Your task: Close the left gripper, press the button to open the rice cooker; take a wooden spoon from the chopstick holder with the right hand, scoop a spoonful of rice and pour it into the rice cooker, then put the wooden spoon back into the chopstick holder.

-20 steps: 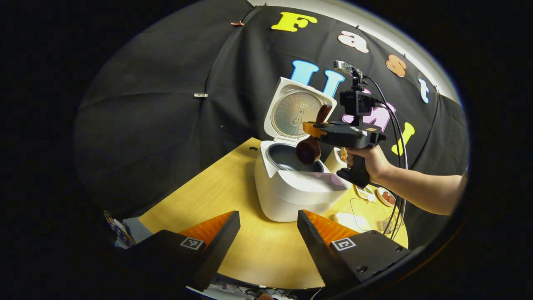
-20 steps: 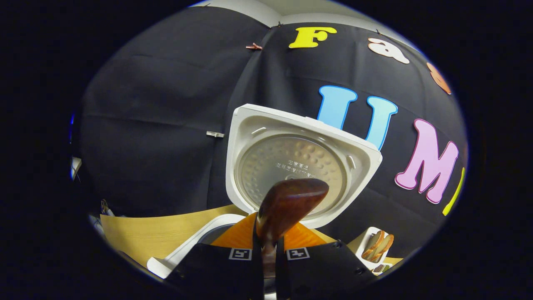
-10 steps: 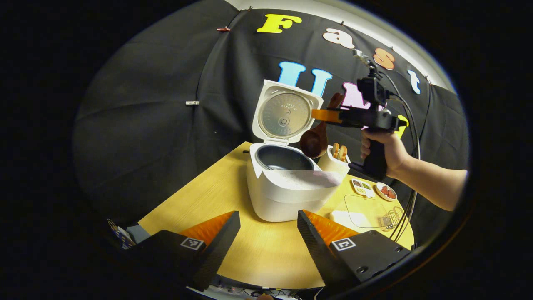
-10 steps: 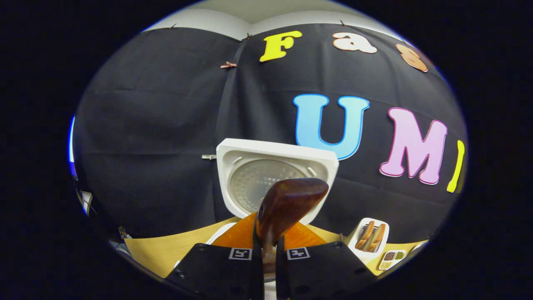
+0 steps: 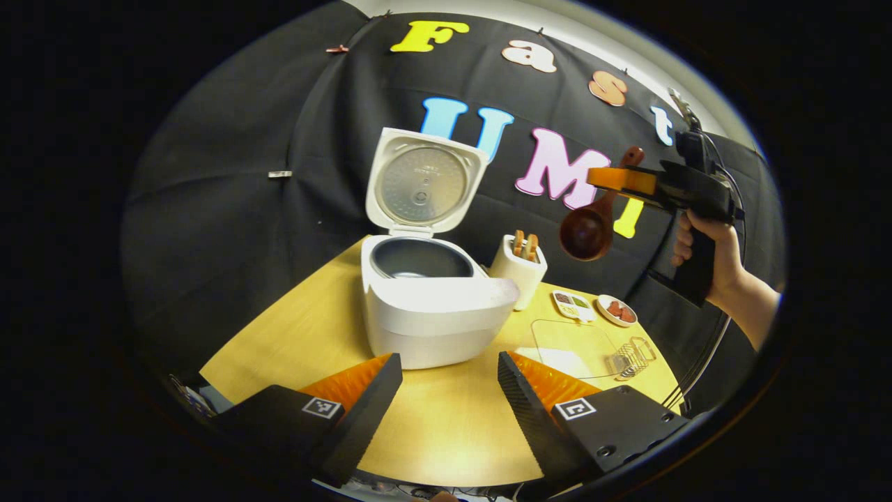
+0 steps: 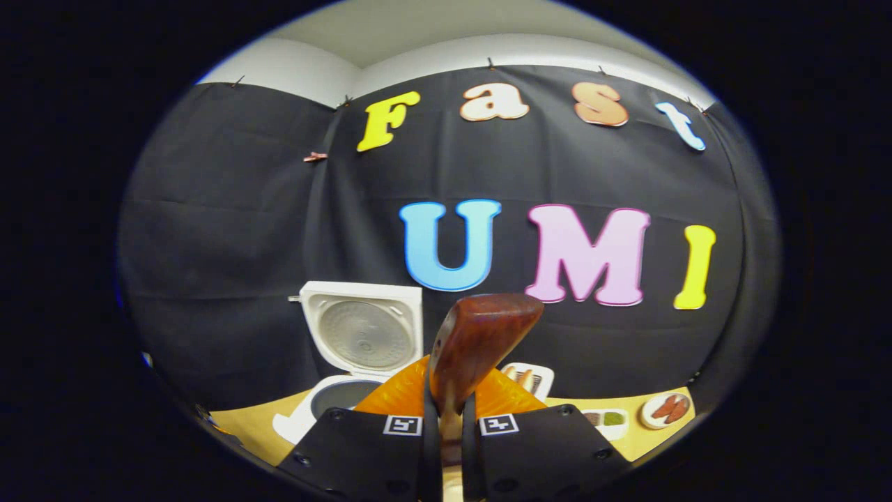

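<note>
We see the right hand-held gripper [image 6: 446, 425] squeezing the wooden spoon [image 6: 481, 341] at middle bottom. The left hand-held gripper [image 5: 449, 380] is wide open, holding nothing.

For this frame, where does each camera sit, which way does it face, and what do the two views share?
Left gripper view: rides the open left gripper low over the yellow wooden table, facing the open white rice cooker, white chopstick holder and the right gripper in a hand.
Right gripper view: rides the right gripper, raised, facing the booth wall; its fingers clamp the dark wooden spoon.
Shared: the rice cooker, chopstick holder, spoon and table.
</note>
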